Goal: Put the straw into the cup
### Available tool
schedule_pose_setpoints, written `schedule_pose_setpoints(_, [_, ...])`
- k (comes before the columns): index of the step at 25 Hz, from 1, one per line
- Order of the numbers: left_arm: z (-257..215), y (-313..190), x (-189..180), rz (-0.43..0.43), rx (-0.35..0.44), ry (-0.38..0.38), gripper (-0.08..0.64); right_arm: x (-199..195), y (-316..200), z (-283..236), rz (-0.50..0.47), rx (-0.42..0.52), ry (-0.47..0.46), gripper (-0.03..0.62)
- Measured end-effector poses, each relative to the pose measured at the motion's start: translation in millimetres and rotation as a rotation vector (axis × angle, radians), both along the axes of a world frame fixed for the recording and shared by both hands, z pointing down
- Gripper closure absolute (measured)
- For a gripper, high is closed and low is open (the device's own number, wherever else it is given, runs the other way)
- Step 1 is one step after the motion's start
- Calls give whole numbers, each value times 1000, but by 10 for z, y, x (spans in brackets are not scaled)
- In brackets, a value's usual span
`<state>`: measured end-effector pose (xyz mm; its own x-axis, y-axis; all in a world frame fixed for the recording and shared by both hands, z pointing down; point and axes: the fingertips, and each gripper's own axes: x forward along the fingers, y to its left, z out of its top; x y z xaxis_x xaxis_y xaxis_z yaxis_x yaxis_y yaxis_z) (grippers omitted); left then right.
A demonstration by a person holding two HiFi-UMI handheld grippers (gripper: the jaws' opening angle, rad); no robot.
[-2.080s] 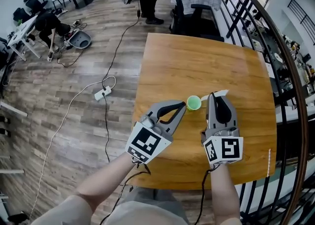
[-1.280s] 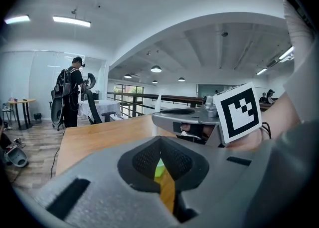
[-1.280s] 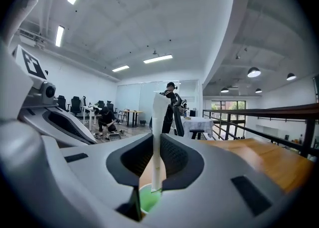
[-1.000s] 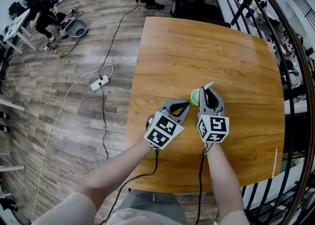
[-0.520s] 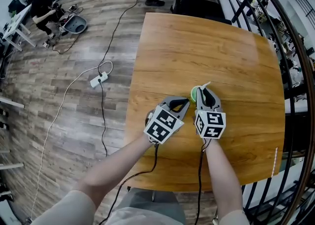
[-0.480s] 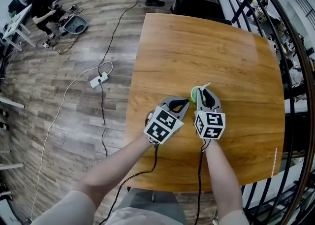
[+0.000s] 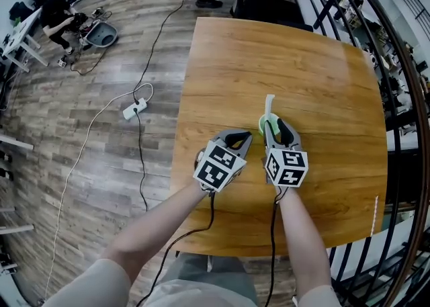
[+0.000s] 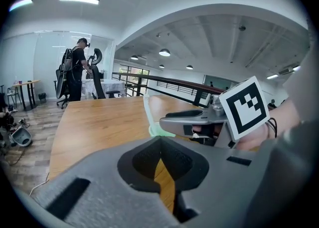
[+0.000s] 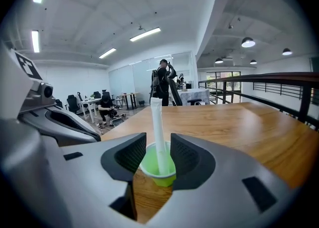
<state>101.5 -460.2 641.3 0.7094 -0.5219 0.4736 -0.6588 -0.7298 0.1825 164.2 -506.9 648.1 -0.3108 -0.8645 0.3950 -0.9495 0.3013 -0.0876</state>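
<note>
The smooth wood-grain surface (image 7: 302, 64) carries everything, mid-frame. The grey plastic right gripper (image 7: 276, 125) has just been opening its ribbed jaws, wide around the small green cup (image 9: 158, 171), pressing nothing. The left gripper (image 7: 240, 138) has its jaws together, empty. The flat white straw (image 9: 158, 127) stands in the cup, so the task is seemingly done and only withdrawal is left.

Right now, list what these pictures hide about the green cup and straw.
Head view: the right claw, whose jaws have just been opening with the small green cup between them, covers part of it.
Left gripper view: the right claw and the left claw leave only a green sliver of the cup.
Right gripper view: the cup's near wall hides the lower end of the white paper-wrapped straw.
</note>
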Motion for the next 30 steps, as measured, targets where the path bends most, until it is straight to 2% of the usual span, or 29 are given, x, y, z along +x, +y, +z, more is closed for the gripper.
schedule_pose_setpoints(7, [-332,7,-119,-35,21,40,548,109,181,-293,7,-10,-11,454])
schedule_pose_setpoints(9, [-484,0,-130,-41,44,52,548,106,267,-430,-6,1,-4,481])
schedule_pose_setpoints(11, [-666,-12,-129,-48,70,67,548,112,355,-609,-11,33,3,519])
schedule_pose_setpoints(15, [-1049,-31,-69,-39,110,95,548,119,438,-1062,-9,106,8,541])
schedule_pose_setpoints(22, [-1744,-55,-132,-46,190,131,548,25,510,-1918,-35,235,28,547])
schedule_pose_setpoints(27, [-2316,11,-160,-19,274,142,548,34,617,-2526,-12,319,-17,552])
schedule_pose_setpoints(30, [-2732,149,-215,-8,329,179,548,47,758,-2841,-1,322,-48,555])
